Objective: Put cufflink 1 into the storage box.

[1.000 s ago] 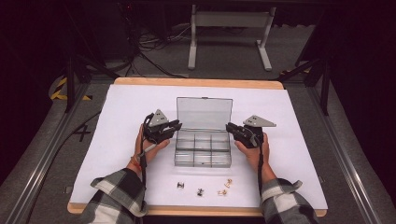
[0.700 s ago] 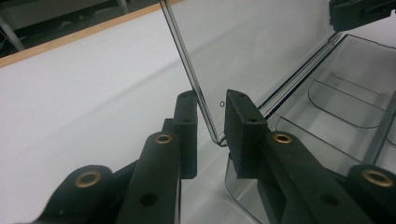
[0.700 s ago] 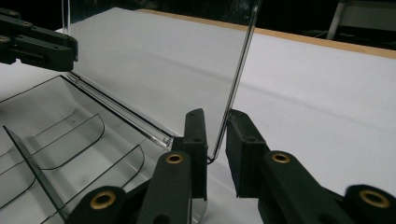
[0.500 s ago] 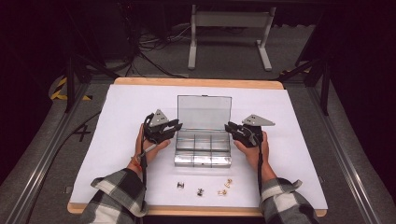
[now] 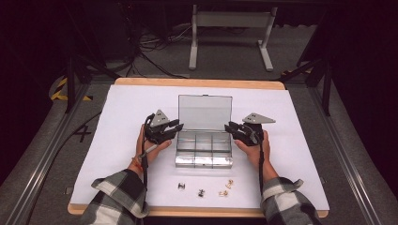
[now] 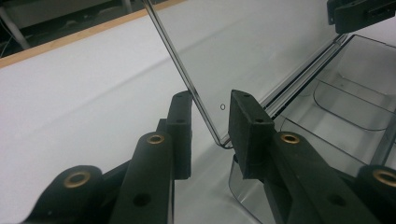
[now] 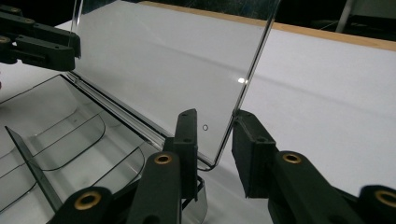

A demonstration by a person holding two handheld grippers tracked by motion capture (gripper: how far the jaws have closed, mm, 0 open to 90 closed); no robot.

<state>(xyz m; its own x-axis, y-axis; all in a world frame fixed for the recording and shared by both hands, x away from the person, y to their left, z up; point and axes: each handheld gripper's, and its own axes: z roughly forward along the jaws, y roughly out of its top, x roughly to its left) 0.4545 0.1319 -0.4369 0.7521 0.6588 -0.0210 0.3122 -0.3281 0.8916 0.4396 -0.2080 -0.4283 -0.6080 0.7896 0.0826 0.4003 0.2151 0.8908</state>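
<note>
Dark floor, cables and a metal stand [image 5: 231, 33] lie beyond the wooden table [image 5: 197, 83], which is covered by a white sheet [image 5: 117, 117]. Seen from the high view, a clear plastic compartment box [image 5: 203, 149] sits at the middle of the sheet, its lid [image 5: 205, 112] standing up on the far side. The left gripper [image 5: 174, 130] is at the box's far left corner and the right gripper [image 5: 229, 128] at its far right corner, each held by a hand in a plaid sleeve. Near the front edge of the sheet, well apart from the box, lie four small metal parts [image 5: 202, 192].

From the left gripper view, the left gripper [image 6: 210, 126] has its jaws narrowly apart with the lower left corner of the lid [image 6: 261, 46] standing between them. The lid edge lies close to the right-hand pad, but whether it touches cannot be told. The box's clear compartments [image 6: 345, 107] show to the right, and the other gripper's tip [image 6: 359, 14] is at the far top corner.

From the right gripper view, the right gripper [image 7: 215, 140] likewise has a narrow gap, with the lid's [image 7: 163, 60] lower corner between the pads. The edge sits right at the right-hand pad. Empty compartments [image 7: 60, 140] spread to the left, and the other gripper [image 7: 42, 42] reaches the lid's far edge.
</note>
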